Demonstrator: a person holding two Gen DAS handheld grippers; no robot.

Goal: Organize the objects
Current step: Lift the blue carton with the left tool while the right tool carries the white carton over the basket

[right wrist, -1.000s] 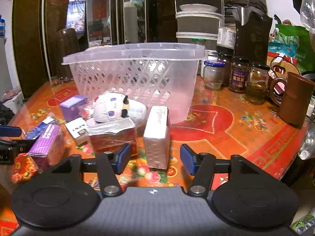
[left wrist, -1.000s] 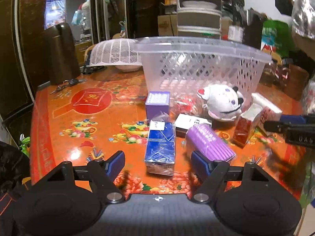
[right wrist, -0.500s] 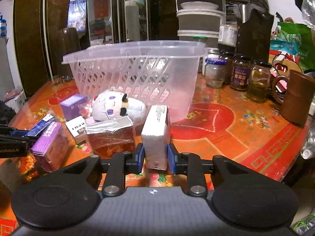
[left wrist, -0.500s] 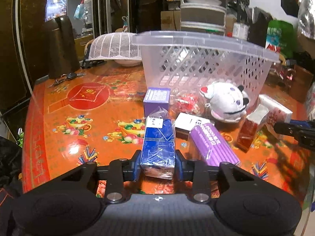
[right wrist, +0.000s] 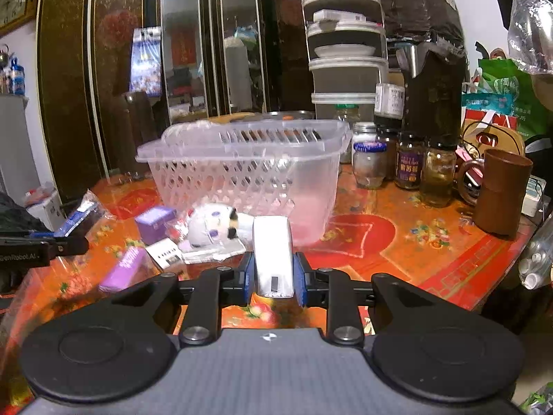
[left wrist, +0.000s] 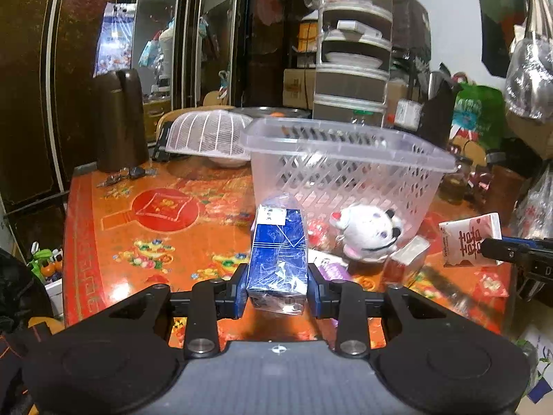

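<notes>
Two boxes held: my left tool (left wrist: 277, 288) clamps the blue box (left wrist: 279, 252), right tool (right wrist: 274, 278) the white box (right wrist: 273, 256); basket (right wrist: 242, 159) lies ahead, nearer the right.

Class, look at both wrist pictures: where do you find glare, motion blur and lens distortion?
Left wrist view: glare on the glossy table and on the wrapper of the blue box; basket rim smeared by motion; cabinet edges bowed by the fisheye. Right wrist view: the white box is washed out by light; the purple pack is blurred; door frames curve.
</notes>
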